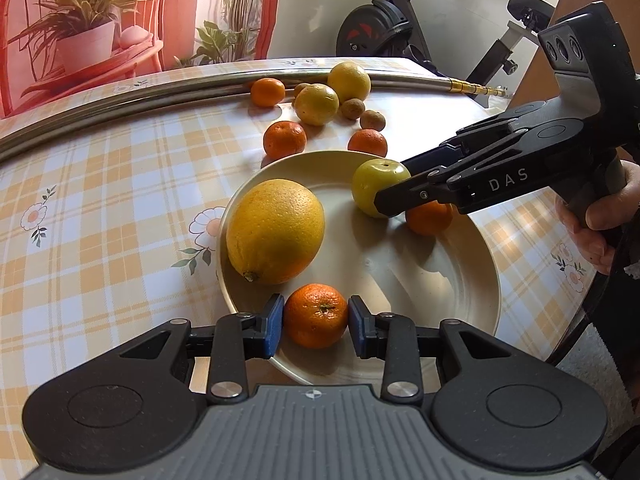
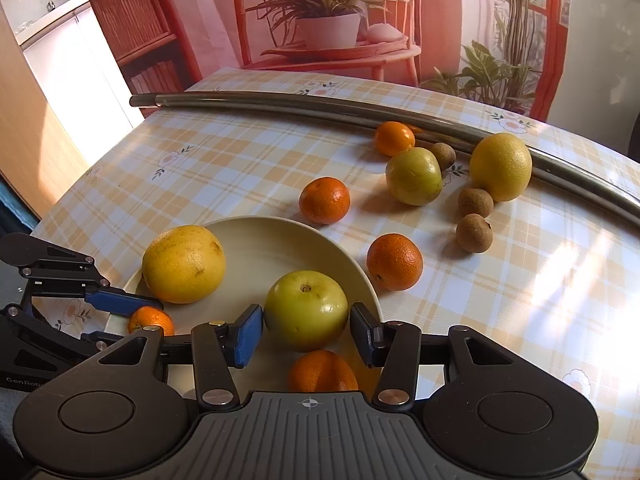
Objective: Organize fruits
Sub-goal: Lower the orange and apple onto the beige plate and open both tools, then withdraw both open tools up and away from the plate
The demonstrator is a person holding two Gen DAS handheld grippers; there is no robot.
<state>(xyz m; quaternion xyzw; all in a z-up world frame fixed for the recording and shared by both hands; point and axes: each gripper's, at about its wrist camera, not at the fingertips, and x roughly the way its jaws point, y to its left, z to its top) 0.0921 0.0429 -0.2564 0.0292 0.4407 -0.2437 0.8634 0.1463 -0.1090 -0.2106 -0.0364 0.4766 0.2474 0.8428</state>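
We see a cream, shallow round plate [image 1: 472, 264] as our landmark, smooth and matte. At its near rim, in the left wrist view, a small dimpled tangerine [image 1: 315, 315] sits between the blue pads of the left tongs [image 1: 316, 322], which are clenched on it. At the plate's far rim the right tongs [image 2: 307, 334] grasp a smooth yellow-green round fruit [image 2: 306, 310] with a small stem pit on top; both pads touch its sides. A large yellow citrus [image 1: 276, 231], pebbled and oval, rests on the plate's left side, and another tangerine [image 1: 428, 218] lies on the plate just under the right tongs.

Beyond the plate, on the surface [image 1: 100, 216], lie more tangerines, two larger yellow fruits and a few small brown rough-skinned ones, loosely scattered. A long curved metal tube [image 2: 320, 109] runs across behind them. The surface wears a glossy checked cloth in yellow and white with printed flowers. Behind it stand a reddish backdrop with a potted plant [image 2: 328, 20] and an exercise bike [image 1: 384, 24]. A hand [image 1: 600, 224] grips the right handle.
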